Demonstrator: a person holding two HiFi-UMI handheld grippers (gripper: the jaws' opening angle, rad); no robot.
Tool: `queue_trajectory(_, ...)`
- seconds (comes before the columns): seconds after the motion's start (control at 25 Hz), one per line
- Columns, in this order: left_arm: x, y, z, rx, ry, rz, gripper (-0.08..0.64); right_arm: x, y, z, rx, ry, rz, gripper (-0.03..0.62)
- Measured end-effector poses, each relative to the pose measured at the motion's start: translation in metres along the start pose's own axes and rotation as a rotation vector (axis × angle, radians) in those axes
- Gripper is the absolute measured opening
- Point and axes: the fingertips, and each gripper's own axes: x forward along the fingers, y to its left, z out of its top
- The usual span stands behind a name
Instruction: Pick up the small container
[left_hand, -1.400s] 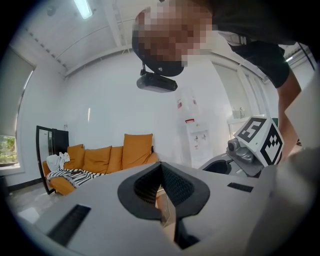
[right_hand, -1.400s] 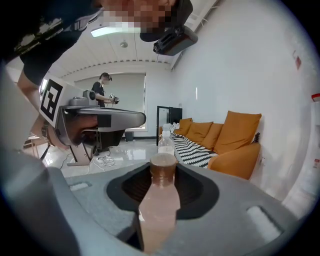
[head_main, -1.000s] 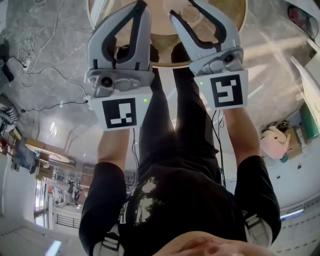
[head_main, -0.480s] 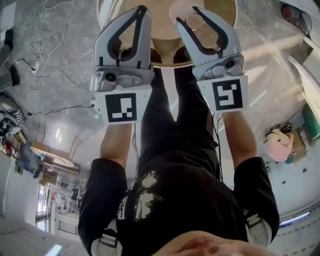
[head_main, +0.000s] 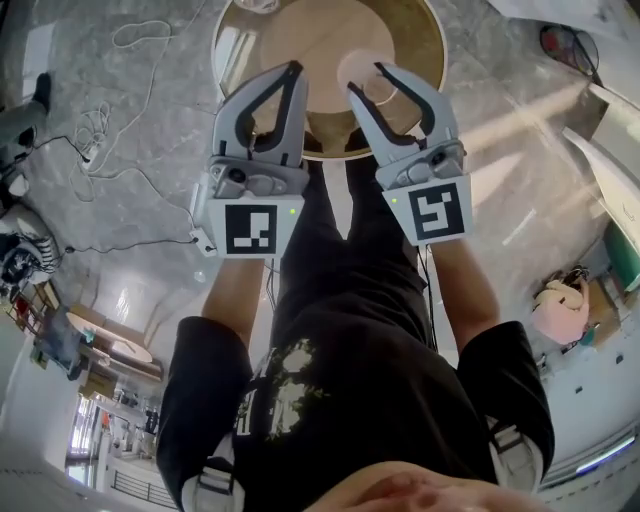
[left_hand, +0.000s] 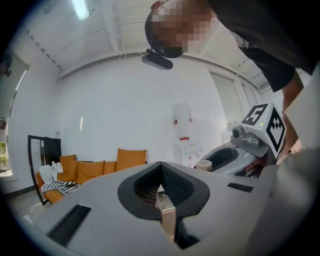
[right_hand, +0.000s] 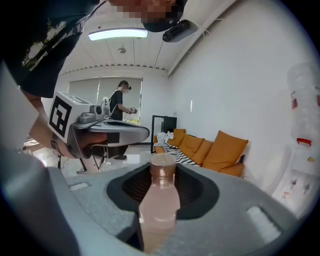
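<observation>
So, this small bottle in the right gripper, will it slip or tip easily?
Probably light: the small bottle looks like translucent plastic. Its smooth, narrow body may slip or swivel between the fingers.

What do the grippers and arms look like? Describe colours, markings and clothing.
Both the left gripper and right gripper are light grey plastic with curved jaws lined in black ribbed pads. Each carries a white marker cube printed with black squares, beside a small green light. The person wears black short sleeves.

Nothing legible; left gripper (head_main: 290, 72) and right gripper (head_main: 368, 80) bear only square markers.
</observation>
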Motion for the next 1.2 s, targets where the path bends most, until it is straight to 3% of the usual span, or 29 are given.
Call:
queue_trajectory(0.16,-0.006,-0.008,0.059,0.020,-0.037,-0.041,0.002,-0.025,0.001,0.038,-0.012,-0.001,0.000,0.137)
queue_trajectory(0.32,-0.017,-0.010,0.103,0.015,-0.058,-0.028,0.002,-0.043,0.001,0.079,-0.021,-0.020,-0.002,0.137)
queue_trajectory(0.56,-0.047,-0.013,0.139,-0.024,-0.020,0.024,0.002,-0.068,0.009,0.126,-0.042,-0.018,0.027,0.137)
queue_trajectory(0.88,-0.076,-0.022,0.188,0.036,0.002,0.027,0.002,-0.109,0.017,0.180,-0.031,-0.092,0.057,0.137)
queue_trajectory(1.04,-0.085,-0.034,0.223,0.083,-0.040,0.002,0.002,-0.128,0.018,0.199,-0.012,-0.094,0.058,0.137)
queue_trajectory(1.2,-0.101,-0.032,0.239,0.062,-0.005,0.035,0.002,-0.143,0.020,0.223,-0.012,-0.119,0.066,0.137)
